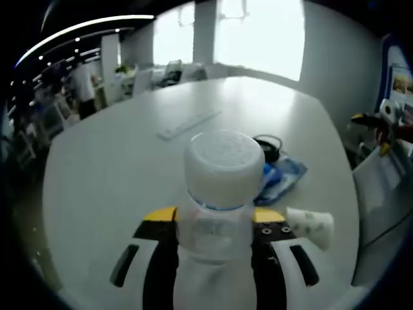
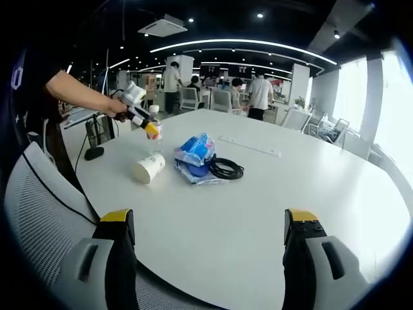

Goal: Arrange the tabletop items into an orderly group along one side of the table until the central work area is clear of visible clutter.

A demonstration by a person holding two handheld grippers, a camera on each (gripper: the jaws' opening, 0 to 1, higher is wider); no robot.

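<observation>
My left gripper (image 1: pixel 215 223) is shut on a clear plastic bottle (image 1: pixel 222 194) with a white cap, held upright between its yellow-tipped jaws. Just past it a paper cup (image 1: pixel 313 226) lies on its side on the white table (image 1: pixel 110 174). Behind the cup are a blue packet (image 1: pixel 284 175) and a black cable coil (image 1: pixel 268 145). In the right gripper view a person's hand holds the left gripper (image 2: pixel 151 129) with the bottle (image 2: pixel 155 111) over the table's left edge. The cup (image 2: pixel 150 168), packet (image 2: pixel 195 152) and cable (image 2: pixel 226 169) sit close together. My right gripper (image 2: pixel 210 226) is open over bare table.
A long white strip (image 2: pixel 248 146) lies flat further along the table (image 2: pixel 271 213), also visible as the strip (image 1: pixel 190 124). A mesh chair (image 2: pixel 39 206) stands against the near edge. Several people and chairs are in the background behind the table.
</observation>
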